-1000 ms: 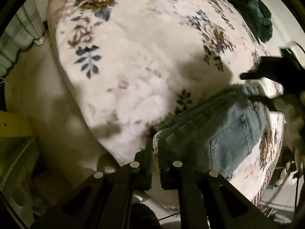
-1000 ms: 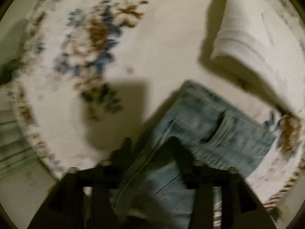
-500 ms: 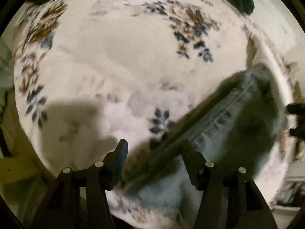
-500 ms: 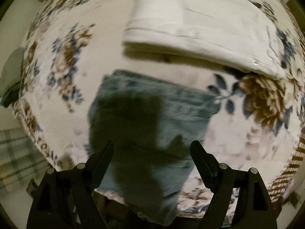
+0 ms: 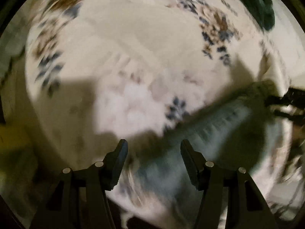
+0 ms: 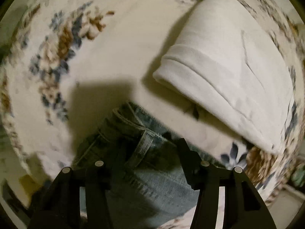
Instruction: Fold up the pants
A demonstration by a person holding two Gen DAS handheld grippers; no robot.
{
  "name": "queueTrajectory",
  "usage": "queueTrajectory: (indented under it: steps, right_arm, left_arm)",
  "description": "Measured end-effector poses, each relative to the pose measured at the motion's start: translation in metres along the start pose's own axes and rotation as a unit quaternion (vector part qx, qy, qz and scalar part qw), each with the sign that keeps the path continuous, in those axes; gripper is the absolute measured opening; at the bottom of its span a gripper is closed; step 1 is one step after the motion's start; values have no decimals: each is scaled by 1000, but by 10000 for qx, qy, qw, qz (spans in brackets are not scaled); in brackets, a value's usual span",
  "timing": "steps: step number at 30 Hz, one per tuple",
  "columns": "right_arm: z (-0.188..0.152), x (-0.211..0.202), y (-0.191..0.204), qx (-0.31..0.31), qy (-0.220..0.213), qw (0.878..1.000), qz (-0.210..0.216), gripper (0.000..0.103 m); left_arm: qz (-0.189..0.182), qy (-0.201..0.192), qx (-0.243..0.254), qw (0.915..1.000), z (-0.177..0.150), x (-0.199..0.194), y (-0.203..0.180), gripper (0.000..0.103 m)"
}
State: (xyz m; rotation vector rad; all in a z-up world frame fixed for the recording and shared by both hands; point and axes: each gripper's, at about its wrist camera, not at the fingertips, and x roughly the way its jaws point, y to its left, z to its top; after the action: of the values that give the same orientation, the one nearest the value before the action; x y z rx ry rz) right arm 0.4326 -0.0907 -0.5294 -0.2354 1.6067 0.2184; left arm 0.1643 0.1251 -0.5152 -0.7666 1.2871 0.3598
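Light blue denim pants (image 5: 219,133) lie folded on a floral bedspread (image 5: 144,43). In the left wrist view they stretch from the bottom centre toward the right, blurred. My left gripper (image 5: 153,148) is open and empty, just above the near end of the pants. In the right wrist view the pants (image 6: 152,179) lie right under my right gripper (image 6: 150,150), which is open, its fingers straddling the waistband and a belt loop. The right gripper also shows in the left wrist view (image 5: 291,103) at the far right edge.
A folded white garment (image 6: 228,72) lies on the bedspread (image 6: 118,53) just beyond the pants. A dark green cloth (image 5: 261,7) sits at the far right corner of the bed. The bed's edge runs along the left and bottom.
Both grippers have let go of the pants and opened. The pants now lie flat on the bed. The right gripper has moved down close over the waistband.
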Motion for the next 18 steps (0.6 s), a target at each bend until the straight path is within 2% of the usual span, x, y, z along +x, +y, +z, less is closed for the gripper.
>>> queueTrajectory:
  steps: [1,2,3,4,5,7,9,14,16,18]
  right_arm:
    - [-6,-8,-10,118,-4,9997,207,68]
    - [-14,-17,-21,243,-12,9988,416,79]
    - [-27,-27,-37,388,-35,9967,708,85]
    - [-35,-31,-46,445,-46,9952,866,86]
    - [-50,-37,-63,504,-47,9929,1080,88]
    - [-76,-41,-88,525,-24,9909,1237,92]
    - [-97,-39,-114,462,20,9902,1320,93]
    - [-129,-22,-153,125,200,9902,1376,93]
    - [-133,-16,-166,-28,259,9894,1425,93]
    - [-133,-11,-176,-85,333,9887,1459,93]
  left_arm:
    - [-162,24,-196,9997,-12,-9,2,59]
    - [-367,98,-449,9983,-27,-17,4,63]
    - [-520,179,-709,9960,-42,-22,4,70]
    - [-655,246,-916,9933,-56,-24,1,78]
    - [-814,338,-1153,9894,-71,-25,-1,81]
    - [-1089,508,-1613,9796,-98,-21,-18,86]
    - [-1297,597,-2046,9684,-123,-12,-32,87]
    - [-1969,744,-3101,9271,-167,17,-87,87]
    - [-1987,696,-3460,9143,-176,24,-95,87]
    - [-1851,460,-3863,9025,-186,24,-86,87]
